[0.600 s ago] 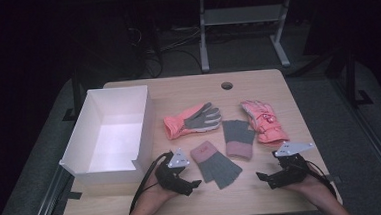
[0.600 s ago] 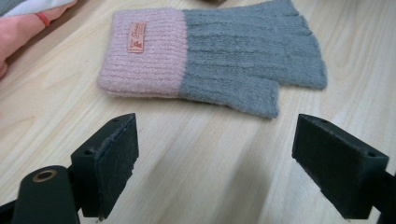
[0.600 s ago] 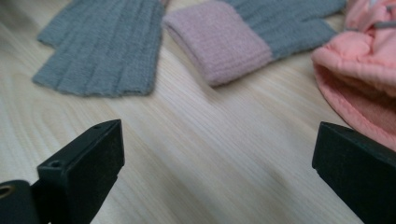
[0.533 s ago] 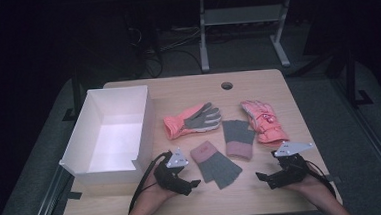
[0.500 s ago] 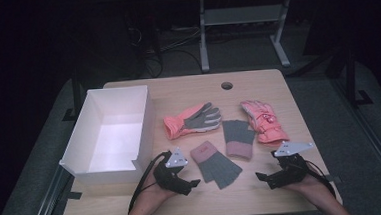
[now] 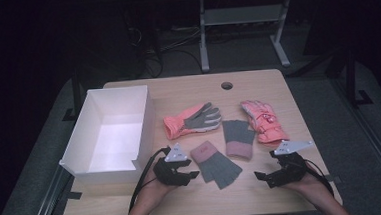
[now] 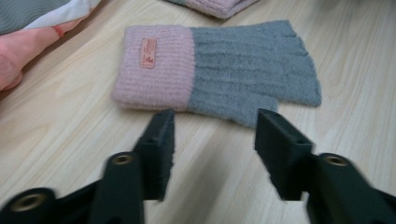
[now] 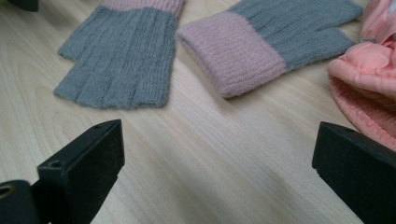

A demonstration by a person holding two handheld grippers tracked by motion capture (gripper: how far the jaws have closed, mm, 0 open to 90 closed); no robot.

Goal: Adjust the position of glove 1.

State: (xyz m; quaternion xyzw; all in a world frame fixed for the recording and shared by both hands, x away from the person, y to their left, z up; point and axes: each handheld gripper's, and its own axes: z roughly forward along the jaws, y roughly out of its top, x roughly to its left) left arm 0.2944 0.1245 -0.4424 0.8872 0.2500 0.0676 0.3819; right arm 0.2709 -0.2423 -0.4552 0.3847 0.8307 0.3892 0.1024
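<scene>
White open box (image 6: 110, 130) sits at the left of the wooden surface (image 6: 257, 86). Left hand-held gripper (image 6: 191, 176) rests just beside the near knit fingerless glove (image 6: 216, 161) (grey, pink cuff), jaws spread, grasping nothing. Orange work glove with grey palm (image 6: 193, 120) lies behind it. Second knit fingerless glove (image 6: 238, 137) lies mid-surface, touching the pink padded glove (image 6: 262, 120) on its right. Right hand-held gripper (image 6: 262, 177) sits at the near right edge, jaws wide apart, empty.
</scene>
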